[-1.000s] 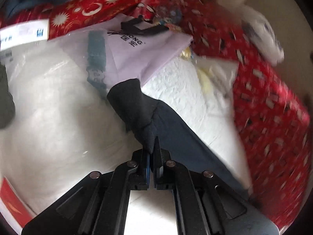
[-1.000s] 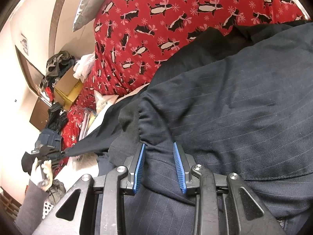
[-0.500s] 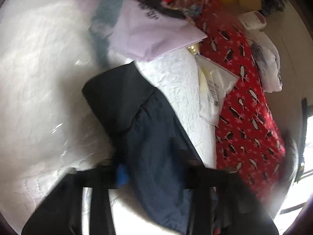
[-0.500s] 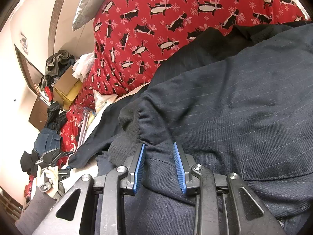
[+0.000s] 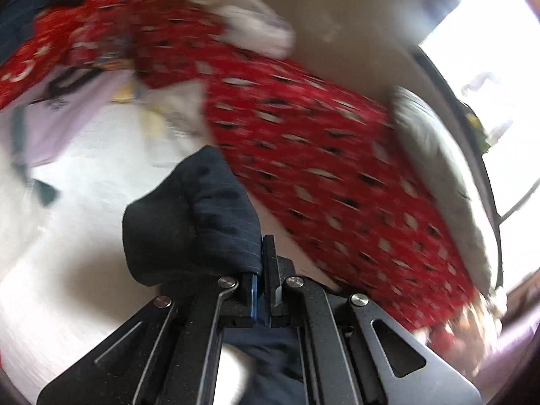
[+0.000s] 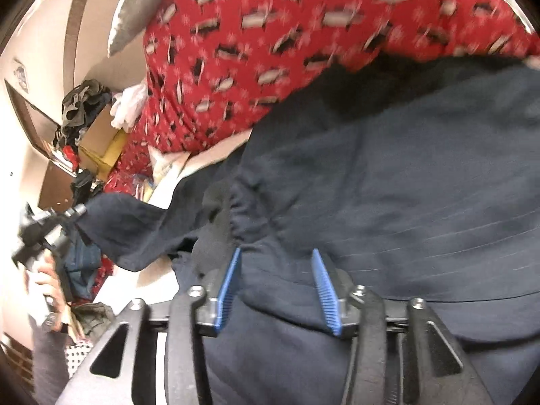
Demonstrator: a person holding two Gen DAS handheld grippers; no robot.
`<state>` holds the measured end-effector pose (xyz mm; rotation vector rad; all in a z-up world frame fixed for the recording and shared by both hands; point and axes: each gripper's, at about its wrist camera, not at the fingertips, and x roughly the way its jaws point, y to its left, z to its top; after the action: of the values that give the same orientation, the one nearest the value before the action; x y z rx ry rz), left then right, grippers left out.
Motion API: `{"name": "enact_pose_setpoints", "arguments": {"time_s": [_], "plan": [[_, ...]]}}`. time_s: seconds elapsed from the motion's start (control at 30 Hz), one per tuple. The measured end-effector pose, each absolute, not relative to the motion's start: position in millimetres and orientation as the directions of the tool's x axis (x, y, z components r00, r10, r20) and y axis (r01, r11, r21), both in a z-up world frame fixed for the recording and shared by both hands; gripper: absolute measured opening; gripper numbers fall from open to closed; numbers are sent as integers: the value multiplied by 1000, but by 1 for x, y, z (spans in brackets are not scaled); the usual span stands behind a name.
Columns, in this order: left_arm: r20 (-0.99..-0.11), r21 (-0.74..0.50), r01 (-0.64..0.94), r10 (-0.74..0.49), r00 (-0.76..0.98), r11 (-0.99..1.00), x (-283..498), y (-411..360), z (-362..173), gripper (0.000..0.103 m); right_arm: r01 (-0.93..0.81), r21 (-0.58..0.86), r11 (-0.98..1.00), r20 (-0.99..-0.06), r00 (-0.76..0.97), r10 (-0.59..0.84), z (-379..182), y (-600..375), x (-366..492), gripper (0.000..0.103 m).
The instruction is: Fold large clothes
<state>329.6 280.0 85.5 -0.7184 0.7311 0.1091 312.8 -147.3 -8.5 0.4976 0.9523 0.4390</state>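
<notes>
Now the left gripper [image 5: 261, 270] clamps the navy garment's [image 6: 388, 185] sleeve end to carry it over, while the right gripper [image 6: 276, 290], jaws apart, straddles bunched cloth

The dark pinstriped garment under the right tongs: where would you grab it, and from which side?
Probably the gathered bunch of the dark pinstriped garment at its near edge, coming straight forward over it. The right tongs are open with that puckered fold between their blue fingers; bunched cloth gives more to pinch than the flat panel beyond. The left tongs already pinch the sleeve-like end.
</notes>
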Motion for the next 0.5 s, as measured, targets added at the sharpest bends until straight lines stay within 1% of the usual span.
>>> {"name": "enact_pose_setpoints", "arguments": {"time_s": [0.1, 0.2, 0.3, 0.37, 0.4, 0.43, 0.5], "plan": [[-640, -557, -268, -200, 742, 786, 336, 238, 98, 0, -98, 549, 830, -666, 549, 506, 2, -187, 303, 50], [-645, -551, -221, -243, 724, 804, 340, 194, 102, 0, -36, 504, 863, -681, 599, 422, 4, -232, 293, 51], [-651, -550, -179, -284, 704, 816, 344, 152, 100, 0, 39, 472, 881, -699, 625, 347, -10, -272, 282, 51], [-659, -546, -150, -312, 684, 824, 346, 123, 98, 0, 79, 504, 860, -706, 611, 358, -32, -293, 277, 49], [-664, -543, -137, -324, 674, 829, 348, 107, 97, 0, 68, 533, 843, -691, 610, 388, -40, -298, 274, 49], [-667, -537, -120, -334, 666, 835, 349, 94, 96, 0, 28, 562, 827, -638, 651, 411, -44, -303, 267, 49], [-681, -518, -88, -348, 645, 851, 351, 63, 93, 0, -17, 552, 834, -607, 678, 415, -49, -302, 262, 49]]}}
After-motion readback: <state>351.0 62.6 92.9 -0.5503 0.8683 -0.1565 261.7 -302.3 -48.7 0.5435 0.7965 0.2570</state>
